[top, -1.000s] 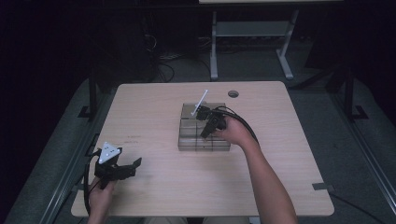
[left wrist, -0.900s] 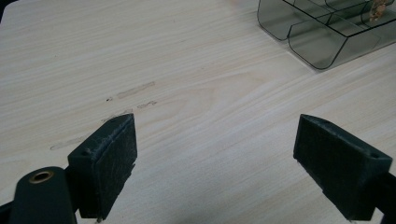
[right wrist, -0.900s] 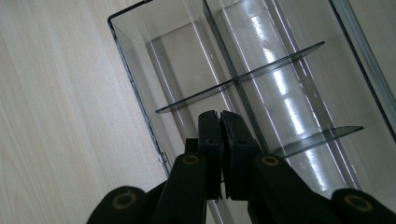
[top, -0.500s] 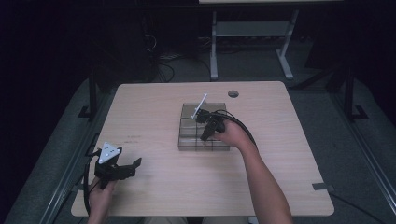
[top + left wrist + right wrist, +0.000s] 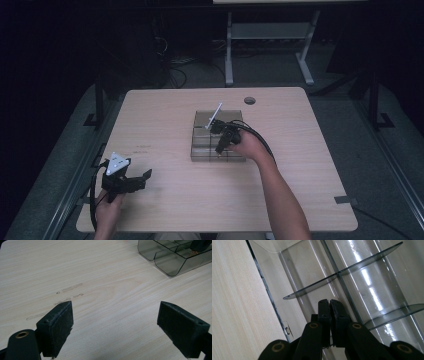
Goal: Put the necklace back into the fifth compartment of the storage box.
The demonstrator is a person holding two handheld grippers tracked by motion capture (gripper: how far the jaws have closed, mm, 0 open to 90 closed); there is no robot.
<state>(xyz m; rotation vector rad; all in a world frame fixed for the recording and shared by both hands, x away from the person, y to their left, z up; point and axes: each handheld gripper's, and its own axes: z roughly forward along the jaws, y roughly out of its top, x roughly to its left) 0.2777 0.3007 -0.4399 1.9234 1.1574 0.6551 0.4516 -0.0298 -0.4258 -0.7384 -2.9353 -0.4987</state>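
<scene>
table: light wood table (image 5: pixel 170 115), mid frame in the high view
organizer: clear smoky plastic divided tray (image 5: pixel 202 146) at table centre; also upper right of the left gripper view (image 5: pixel 172 263); no contents that I can make out
right gripper: right gripper (image 5: pixel 218 148) over the tray's near half, right hand (image 5: pixel 248 146) behind it; in the right gripper view (image 5: pixel 330 305) jaws pressed together, nothing visible between them, tips above a compartment near the tray's left wall
left gripper: left gripper (image 5: pixel 141 179) lower left of the high view, well apart from the tray, held by left hand (image 5: pixel 106 210); jaws spread wide over bare wood (image 5: pixel 113 322), holding nothing
marks: faint scuffs (image 5: pixel 71 288) on the wood ahead of the left jaw
</scene>
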